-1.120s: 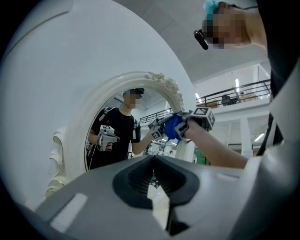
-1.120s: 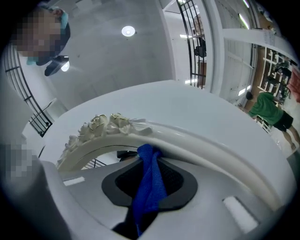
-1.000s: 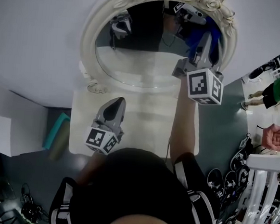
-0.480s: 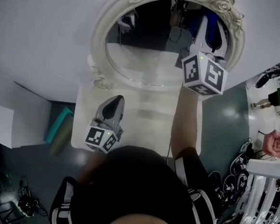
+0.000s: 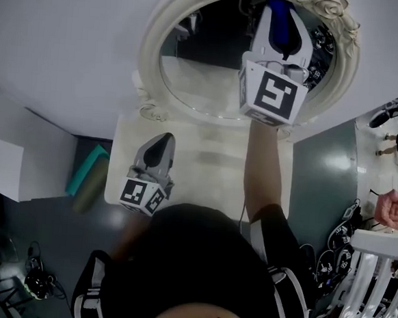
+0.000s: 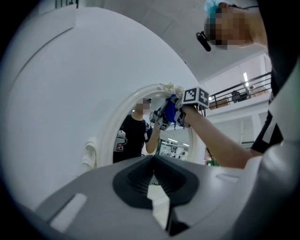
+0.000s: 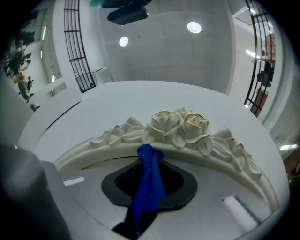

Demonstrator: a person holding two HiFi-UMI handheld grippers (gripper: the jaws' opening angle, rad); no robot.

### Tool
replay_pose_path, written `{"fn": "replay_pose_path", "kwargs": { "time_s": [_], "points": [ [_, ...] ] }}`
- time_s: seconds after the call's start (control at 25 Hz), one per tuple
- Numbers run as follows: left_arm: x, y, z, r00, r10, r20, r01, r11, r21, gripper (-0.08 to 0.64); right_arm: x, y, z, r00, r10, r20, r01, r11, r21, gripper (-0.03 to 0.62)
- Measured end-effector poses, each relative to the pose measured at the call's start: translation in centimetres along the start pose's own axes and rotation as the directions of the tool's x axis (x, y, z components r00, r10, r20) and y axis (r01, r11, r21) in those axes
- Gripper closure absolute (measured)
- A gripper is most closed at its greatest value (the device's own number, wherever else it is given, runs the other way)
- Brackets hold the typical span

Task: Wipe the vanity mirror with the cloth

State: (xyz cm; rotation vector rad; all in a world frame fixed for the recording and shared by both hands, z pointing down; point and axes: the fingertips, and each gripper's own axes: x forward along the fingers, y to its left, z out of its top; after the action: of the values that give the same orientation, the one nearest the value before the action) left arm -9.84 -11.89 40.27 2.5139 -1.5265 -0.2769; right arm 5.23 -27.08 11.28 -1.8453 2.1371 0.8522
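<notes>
The oval vanity mirror (image 5: 205, 80) has a white frame (image 7: 183, 124) carved with roses along its top. My right gripper (image 5: 280, 10) is raised against the upper part of the glass, just under the roses, shut on a blue cloth (image 5: 283, 28). In the right gripper view the cloth (image 7: 149, 183) hangs out between the jaws of my right gripper (image 7: 150, 157) and touches the frame's inner edge. My left gripper (image 5: 164, 142) hovers low over the vanity top, shut with nothing in it. From my left gripper (image 6: 153, 161) I see the mirror (image 6: 140, 140) and the cloth (image 6: 171, 110) high up.
A white vanity table (image 5: 206, 159) stands under the mirror against a white wall. A teal object (image 5: 88, 173) lies on the dark floor to the left. At the right are a white rack (image 5: 375, 272), dark gear on the floor and another person's hand (image 5: 391, 208).
My right gripper has carried the blue cloth up and to the left across the mirror, reaching its top edge. The left gripper has stayed where it was.
</notes>
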Motion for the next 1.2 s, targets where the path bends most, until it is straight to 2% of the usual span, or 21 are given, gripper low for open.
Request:
{"fn": "replay_pose_path", "kwargs": {
  "time_s": [0.12,0.32,0.48,0.76,0.92,1.2],
  "points": [
    [-0.4,0.5,-0.2,1.000,0.013,-0.005,-0.013,1.000,0.002,0.549,0.4,2.5,0.1,0.999,0.053,0.013,-0.052,0.995,-0.089,0.532],
    [-1.1,1.3,0.0,0.999,0.036,-0.007,-0.036,0.999,-0.011,0.549,0.4,6.0,0.3,0.992,0.126,0.005,-0.123,0.980,-0.154,0.532],
    [-1.2,1.9,-0.2,0.999,0.054,-0.004,-0.054,0.998,-0.021,0.549,0.1,9.1,-0.8,0.979,0.203,-0.026,-0.204,0.955,-0.217,0.532],
    [-2.3,3.1,0.1,0.996,0.090,-0.007,-0.090,0.996,-0.022,0.549,-0.7,13.5,-2.1,0.965,0.259,-0.033,-0.257,0.919,-0.298,0.532],
    [-2.6,3.8,-0.3,0.994,0.112,-0.006,-0.112,0.993,-0.039,0.549,-1.5,16.4,-4.1,0.953,0.299,-0.045,-0.293,0.876,-0.384,0.532],
    [-4.0,5.0,-0.9,0.988,0.151,-0.023,-0.152,0.988,-0.034,0.549,-4.8,22.3,-10.1,0.903,0.408,-0.134,-0.419,0.773,-0.477,0.532]
  ]
}}
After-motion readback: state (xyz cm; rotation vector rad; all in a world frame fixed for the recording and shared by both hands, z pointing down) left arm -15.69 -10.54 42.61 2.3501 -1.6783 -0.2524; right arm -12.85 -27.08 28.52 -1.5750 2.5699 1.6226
